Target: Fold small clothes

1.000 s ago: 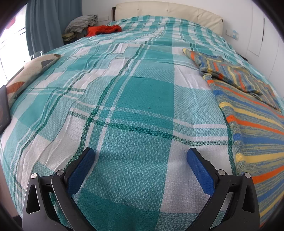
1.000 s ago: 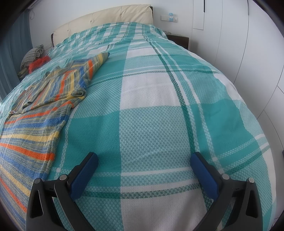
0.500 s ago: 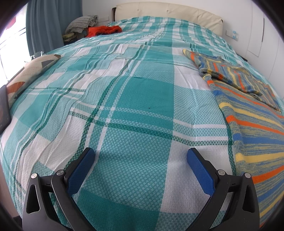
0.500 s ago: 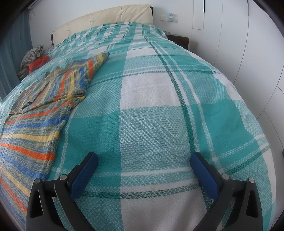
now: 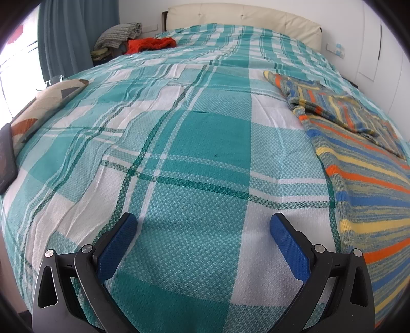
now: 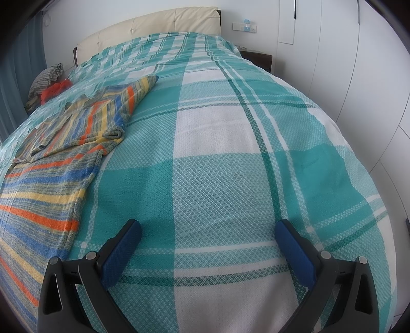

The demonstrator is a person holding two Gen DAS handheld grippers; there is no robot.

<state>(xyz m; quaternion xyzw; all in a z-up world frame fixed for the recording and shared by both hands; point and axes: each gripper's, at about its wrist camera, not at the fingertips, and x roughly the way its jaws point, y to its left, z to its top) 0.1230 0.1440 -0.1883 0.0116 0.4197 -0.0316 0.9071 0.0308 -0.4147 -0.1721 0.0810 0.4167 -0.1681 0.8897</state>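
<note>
Striped knitwear (image 5: 364, 164) lies spread flat on the bed (image 5: 194, 143), a small garment banded in orange, blue, yellow and grey. In the left wrist view it sits along the right side of the frame, its lower body reaching toward the near edge; a sleeve (image 5: 302, 92) is folded across the upper part, angling up toward the headboard (image 5: 243, 15). In the right wrist view the same garment (image 6: 51, 184) fills the left side, with the folded sleeve (image 6: 123, 102) pointing up and to the right.

The left gripper (image 5: 203, 230) hovers over bare teal-and-white plaid bedspread, its blue-padded fingers (image 5: 118, 246) spread wide and holding nothing. The garment's edge lies just to the right of its right finger, apart from it. The right gripper (image 6: 208, 233) likewise hangs over bare bedspread, its fingers (image 6: 294, 253) released and wide apart, nothing between them. The garment's hem is near its left finger without touching.

At the far left corner of the bed, a heap of clothes shows: a red item (image 5: 151, 44) and a grey-patterned one (image 5: 118, 34) beside a teal curtain (image 5: 71, 33). A patterned cushion (image 5: 43, 107) rests at the bed's left edge. White wardrobe panels (image 6: 358, 64) stand to the right of the bed.
</note>
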